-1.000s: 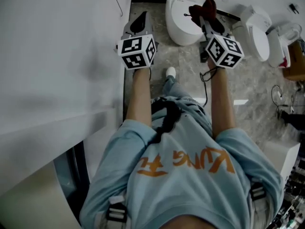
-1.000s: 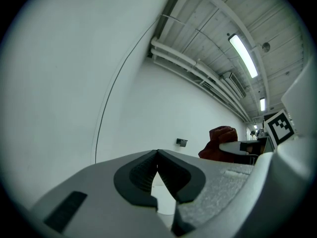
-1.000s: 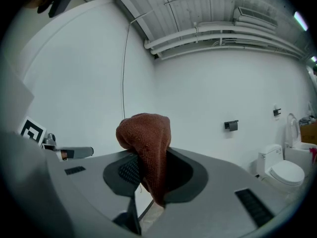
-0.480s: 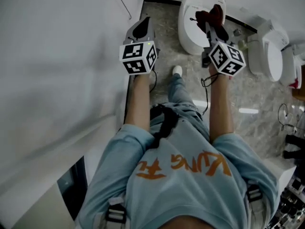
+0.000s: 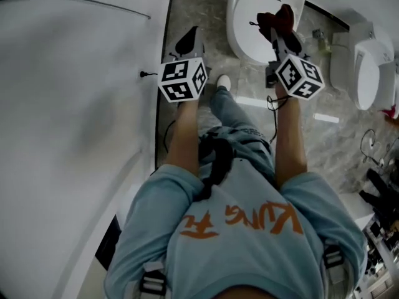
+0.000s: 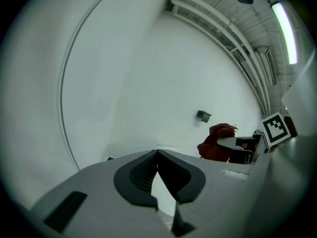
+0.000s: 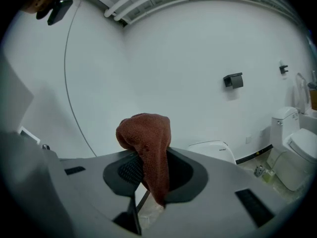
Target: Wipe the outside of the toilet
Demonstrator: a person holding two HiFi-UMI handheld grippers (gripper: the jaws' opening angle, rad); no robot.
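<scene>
A white toilet (image 5: 248, 23) with its lid down stands straight ahead on the grey stone floor; it also shows low in the right gripper view (image 7: 212, 149). My right gripper (image 5: 280, 25) hovers over the lid, shut on a dark red cloth (image 5: 274, 17). The cloth (image 7: 146, 133) bunches above the jaws and hangs down between them in the right gripper view (image 7: 148, 170). My left gripper (image 5: 190, 36) is held to the left of the toilet, near the wall. Its jaws (image 6: 157, 155) meet at the tips with nothing between them. The left gripper view catches the cloth (image 6: 214, 144) at its right.
A white wall (image 5: 75, 104) with a thin cable runs close along the left. A second toilet (image 5: 368, 73) stands to the right, with a small bottle (image 5: 319, 39) on the floor between the two. A black fitting (image 7: 233, 80) is mounted on the far wall. My shoe (image 5: 223, 82) is below the toilet.
The view has moved forward, so the toilet lies closer and more centred under the right gripper. Both grippers keep their pose; the cloth stays clamped.
</scene>
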